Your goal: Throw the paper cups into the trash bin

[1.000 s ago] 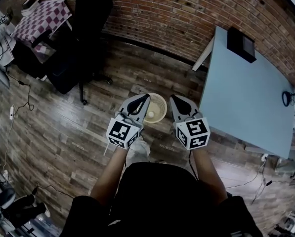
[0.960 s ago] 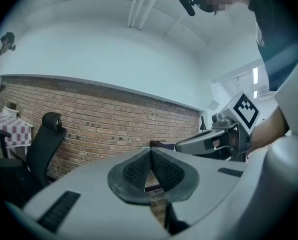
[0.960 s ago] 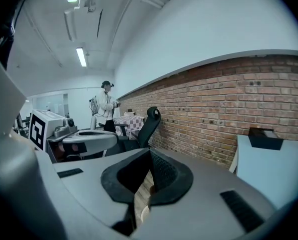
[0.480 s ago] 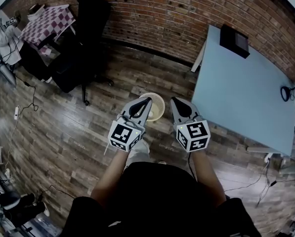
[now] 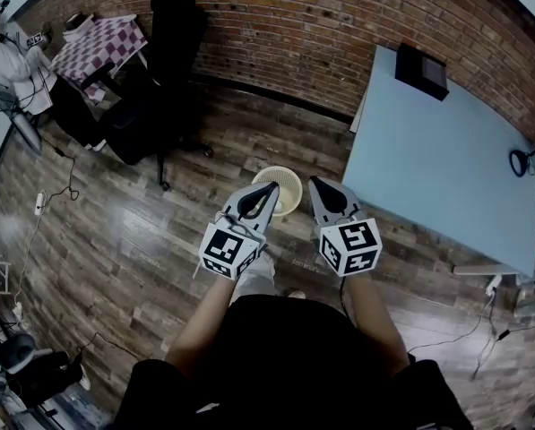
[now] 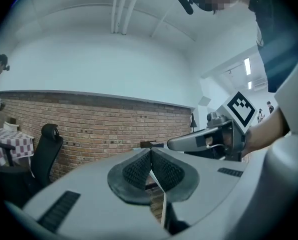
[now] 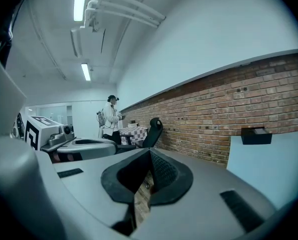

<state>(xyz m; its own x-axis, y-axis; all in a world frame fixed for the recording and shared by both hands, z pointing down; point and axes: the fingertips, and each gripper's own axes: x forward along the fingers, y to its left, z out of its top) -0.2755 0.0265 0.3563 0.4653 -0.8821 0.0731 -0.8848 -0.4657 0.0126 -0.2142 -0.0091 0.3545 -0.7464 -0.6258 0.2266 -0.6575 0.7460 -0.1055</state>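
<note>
Left gripper [image 5: 267,188] and right gripper [image 5: 314,184] both pinched closed, empty. Bin [image 5: 287,191] at 12 o'clock, between their tips.

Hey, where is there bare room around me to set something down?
The blue table is almost all bare, apart from the black box at its far corner. The wooden floor between the trash bin and the office chair is open. It is crowded around that chair and the checkered table.
</note>
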